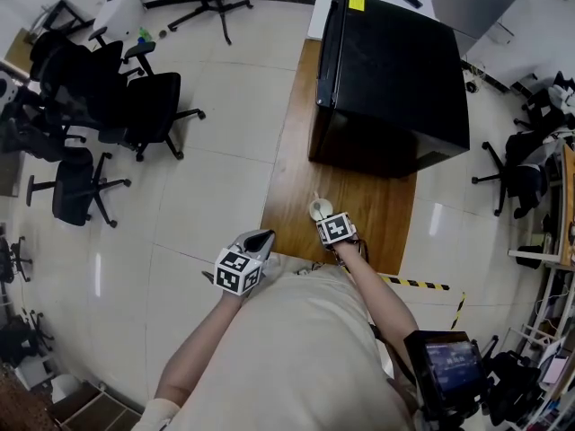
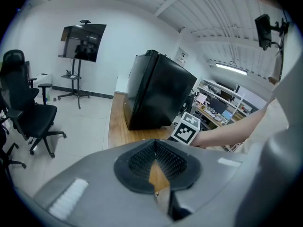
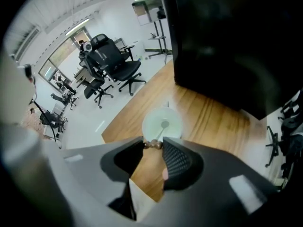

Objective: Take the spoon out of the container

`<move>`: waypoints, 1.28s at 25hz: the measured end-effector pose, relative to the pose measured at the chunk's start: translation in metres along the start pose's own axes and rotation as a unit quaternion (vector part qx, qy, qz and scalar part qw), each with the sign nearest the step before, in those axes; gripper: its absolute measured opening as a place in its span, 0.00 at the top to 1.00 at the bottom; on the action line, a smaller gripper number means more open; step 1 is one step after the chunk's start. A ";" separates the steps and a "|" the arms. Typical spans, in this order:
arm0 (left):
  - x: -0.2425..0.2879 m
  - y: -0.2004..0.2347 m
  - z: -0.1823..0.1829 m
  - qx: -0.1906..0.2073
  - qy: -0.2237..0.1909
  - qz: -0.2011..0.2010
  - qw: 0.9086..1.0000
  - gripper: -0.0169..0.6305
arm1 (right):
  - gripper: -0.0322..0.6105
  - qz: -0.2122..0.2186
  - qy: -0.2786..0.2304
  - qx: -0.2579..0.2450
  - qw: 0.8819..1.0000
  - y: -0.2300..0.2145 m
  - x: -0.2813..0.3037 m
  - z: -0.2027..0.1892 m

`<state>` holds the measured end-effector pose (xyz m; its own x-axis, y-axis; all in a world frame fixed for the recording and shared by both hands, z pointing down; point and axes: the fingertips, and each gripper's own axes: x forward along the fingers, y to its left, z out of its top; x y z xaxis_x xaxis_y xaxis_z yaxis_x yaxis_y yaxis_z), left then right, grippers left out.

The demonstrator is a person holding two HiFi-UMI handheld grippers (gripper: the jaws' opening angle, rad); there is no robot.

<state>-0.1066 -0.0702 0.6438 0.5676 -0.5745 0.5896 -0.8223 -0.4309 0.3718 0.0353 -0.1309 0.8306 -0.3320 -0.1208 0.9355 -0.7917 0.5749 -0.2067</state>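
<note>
1. The tabletop (image 1: 292, 173) is brown wood with a visible grain and a light sheen.
2. The cabinet (image 1: 395, 70) is black and smooth, half glossy.
3. The container (image 3: 162, 119) is white, smooth and a little shiny; whether it is plastic or ceramic I cannot tell.
4. The spoon (image 3: 161, 132) has a pale stem and a brown, bead-like end, perhaps wood.
5. The left gripper (image 2: 154, 143) and right gripper (image 3: 153, 145) have grey matt plastic bodies; their pads (image 3: 177, 160) are black, rubber-like, with a fine grid.
6. The floor (image 1: 216, 178) is pale glossy tile.

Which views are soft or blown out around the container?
Right gripper view: soft overall, container washed out white, black cabinet crushed to no detail. Head view: sharp, strong fisheye bend, glare streaks on floor. Left gripper view: sharp, corners vignetted.
</note>
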 end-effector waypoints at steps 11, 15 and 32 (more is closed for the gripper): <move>-0.030 0.010 -0.025 -0.026 -0.022 -0.015 0.999 0.97 | 0.64 -0.064 -0.084 0.028 0.994 -0.004 -0.032 -0.012; -0.040 0.016 -0.024 -0.025 -0.033 -0.037 0.998 0.97 | 0.64 -0.082 -0.148 0.029 0.985 0.006 -0.068 0.006; -0.033 -0.016 -0.067 0.044 -0.009 -0.134 0.990 0.97 | 0.68 -0.132 -0.333 0.063 0.931 0.044 -0.212 -0.030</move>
<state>-0.1144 0.0021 0.6664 0.7662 -0.4435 0.4651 -0.6359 -0.6278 0.4488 0.0864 -0.0556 0.6321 -0.3283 -0.7439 0.5821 -0.9310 0.3590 -0.0662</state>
